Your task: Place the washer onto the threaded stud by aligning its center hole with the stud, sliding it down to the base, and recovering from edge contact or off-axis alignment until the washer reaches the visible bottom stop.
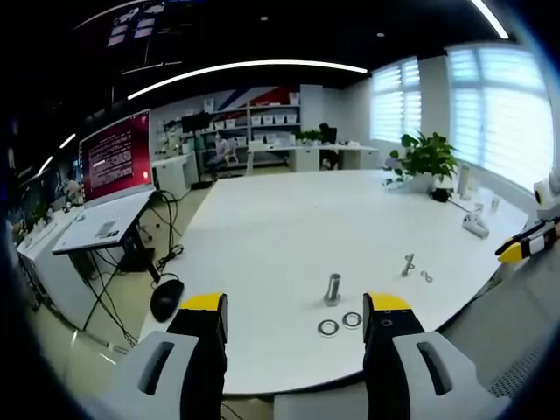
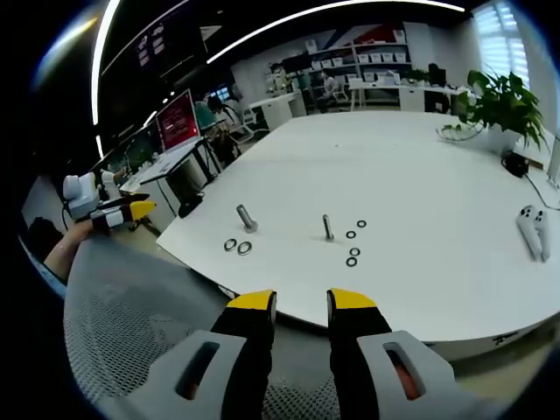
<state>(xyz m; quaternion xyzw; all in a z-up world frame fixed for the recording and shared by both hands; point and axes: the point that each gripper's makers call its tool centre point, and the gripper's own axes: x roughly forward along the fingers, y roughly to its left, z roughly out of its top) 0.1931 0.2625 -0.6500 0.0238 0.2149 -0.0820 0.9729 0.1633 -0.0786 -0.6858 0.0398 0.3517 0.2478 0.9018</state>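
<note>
Your left gripper (image 1: pixel 297 308) is wide open, your right gripper (image 2: pixel 302 302) open and empty; washers (image 2: pixel 352 254) lie ahead by the stud (image 2: pixel 327 227); the screen's (image 1: pixel 116 157) words are too small to read

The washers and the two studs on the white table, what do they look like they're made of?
The small ring-shaped washers look like bare metal: grey with a dull shine. The thick upright threaded stud and the thinner stud also look like silvery steel, probably plated. The white table looks like smooth matte laminate, though that is uncertain.
</note>
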